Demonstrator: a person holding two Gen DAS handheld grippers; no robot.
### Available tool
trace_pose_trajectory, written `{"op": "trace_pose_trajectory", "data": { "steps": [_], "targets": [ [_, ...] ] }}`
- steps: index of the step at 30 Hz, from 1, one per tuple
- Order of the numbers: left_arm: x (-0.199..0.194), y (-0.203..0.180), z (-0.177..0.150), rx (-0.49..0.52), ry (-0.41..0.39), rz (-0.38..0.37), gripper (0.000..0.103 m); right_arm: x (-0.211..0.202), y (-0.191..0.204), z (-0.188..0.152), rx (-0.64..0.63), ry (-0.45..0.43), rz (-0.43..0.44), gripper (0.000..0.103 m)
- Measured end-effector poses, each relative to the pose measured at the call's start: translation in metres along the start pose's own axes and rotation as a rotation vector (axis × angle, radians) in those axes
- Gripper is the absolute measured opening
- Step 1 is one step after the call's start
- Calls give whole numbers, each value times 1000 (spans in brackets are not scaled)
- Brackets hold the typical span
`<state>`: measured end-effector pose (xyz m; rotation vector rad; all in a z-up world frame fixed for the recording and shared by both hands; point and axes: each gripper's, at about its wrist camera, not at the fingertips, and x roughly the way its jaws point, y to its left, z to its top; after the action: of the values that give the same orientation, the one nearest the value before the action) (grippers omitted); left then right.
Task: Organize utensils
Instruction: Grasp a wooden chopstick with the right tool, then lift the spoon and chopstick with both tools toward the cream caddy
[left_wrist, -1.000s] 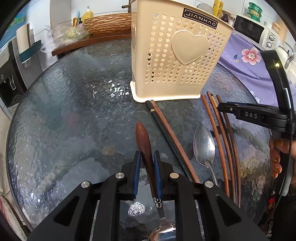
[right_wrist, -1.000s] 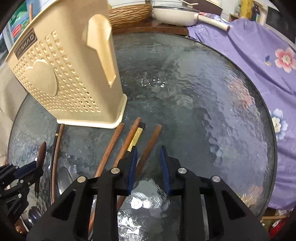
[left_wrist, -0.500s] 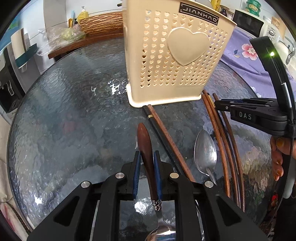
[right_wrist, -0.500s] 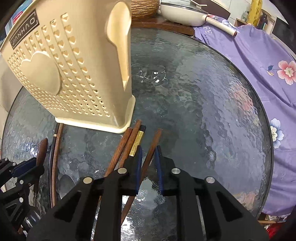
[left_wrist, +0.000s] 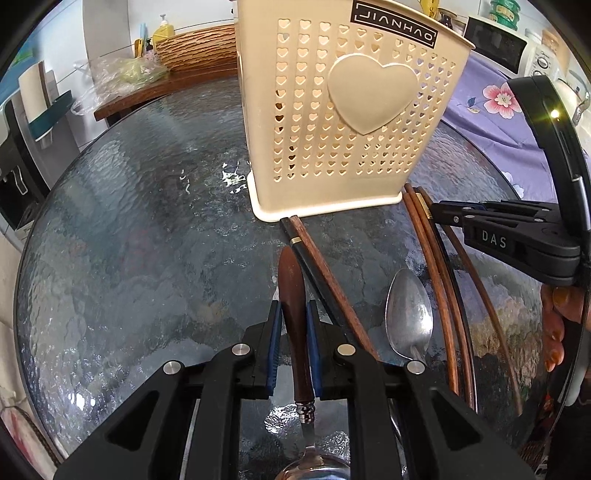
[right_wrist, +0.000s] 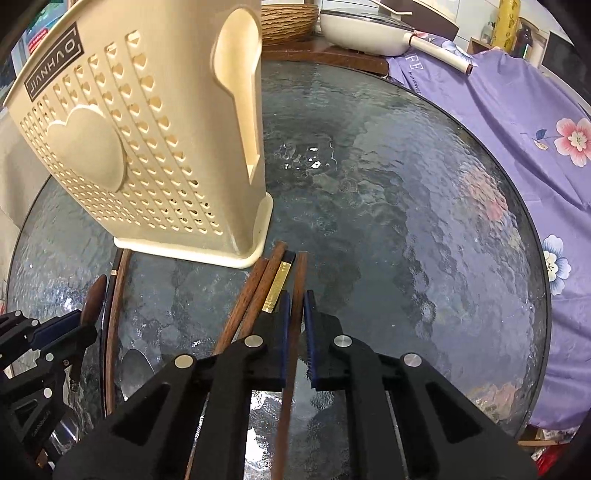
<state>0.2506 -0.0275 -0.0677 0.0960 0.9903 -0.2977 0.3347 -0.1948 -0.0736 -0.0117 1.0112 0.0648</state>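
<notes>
A cream plastic utensil holder (left_wrist: 343, 122) with heart-shaped holes and a raised heart on its face stands upright near the middle of the round glass desk (left_wrist: 129, 240). Its top opening lies outside both views, so what is inside it cannot be told.

The left claw (left_wrist: 294, 332) is clamped on the wooden handle of a spoon (left_wrist: 291, 295), whose metal bowl shows at the bottom edge of the left view. Just beside it a dark chopstick and a brown one (left_wrist: 317, 266) lie together on the glass, their tips touching the holder's base. A bare metal spoon (left_wrist: 408, 314) lies further toward the desk's near edge.

The right claw (right_wrist: 297, 328) has just been closing and now pinches a single brown chopstick (right_wrist: 298, 280) between its pads. Three more chopsticks (right_wrist: 258, 291), one with a gold band, lie just beside it, pointing at the holder's corner. A purple flowered cloth (right_wrist: 517, 122) lies beyond the desk's far edge.
</notes>
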Motion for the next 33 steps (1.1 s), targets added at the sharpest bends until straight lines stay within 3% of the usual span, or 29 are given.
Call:
{"op": "trace_pose_trajectory", "data": {
  "steps": [14, 33],
  "targets": [
    [-8, 11, 2, -58, -31, -29, 13, -9, -26, -8, 97, -50, 138, 8],
    [-85, 17, -5, -95, -213, -86, 13, -120, -28, -30, 58, -340, 302, 7]
  ]
}}
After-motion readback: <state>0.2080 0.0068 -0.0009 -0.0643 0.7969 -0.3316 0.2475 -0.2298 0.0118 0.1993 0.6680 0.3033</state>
